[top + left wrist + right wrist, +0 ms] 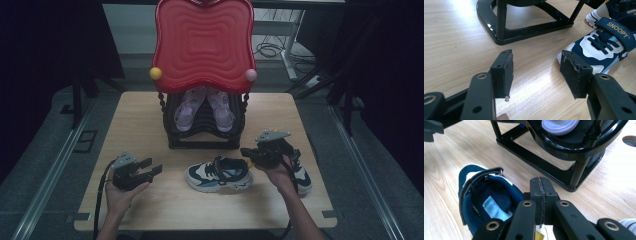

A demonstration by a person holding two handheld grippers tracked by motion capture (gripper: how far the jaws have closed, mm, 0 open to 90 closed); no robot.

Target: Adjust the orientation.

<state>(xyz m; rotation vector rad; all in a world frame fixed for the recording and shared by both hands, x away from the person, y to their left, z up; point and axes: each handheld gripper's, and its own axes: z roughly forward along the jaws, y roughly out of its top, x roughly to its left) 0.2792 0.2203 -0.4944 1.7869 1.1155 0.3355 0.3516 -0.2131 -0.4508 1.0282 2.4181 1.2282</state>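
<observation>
The navy and white Snoopy sneaker (pixel 219 174) lies on its sole on the wooden table (pixel 150 210), just in front of the black shoe rack (pixel 202 140) that holds a pair of lilac sandals (pixel 204 107), while its mate (pixel 301 175) sits behind the person's right hand. The right gripper (pixel 248 153) hovers by the sneaker's heel opening with its jaws pressed together on nothing, and the left gripper (pixel 156 167) rests wide open and empty, well apart on the left. The work looks to be at the reach-for-the-shoe step; next the right jaws would need to part and close over the heel collar.
</observation>
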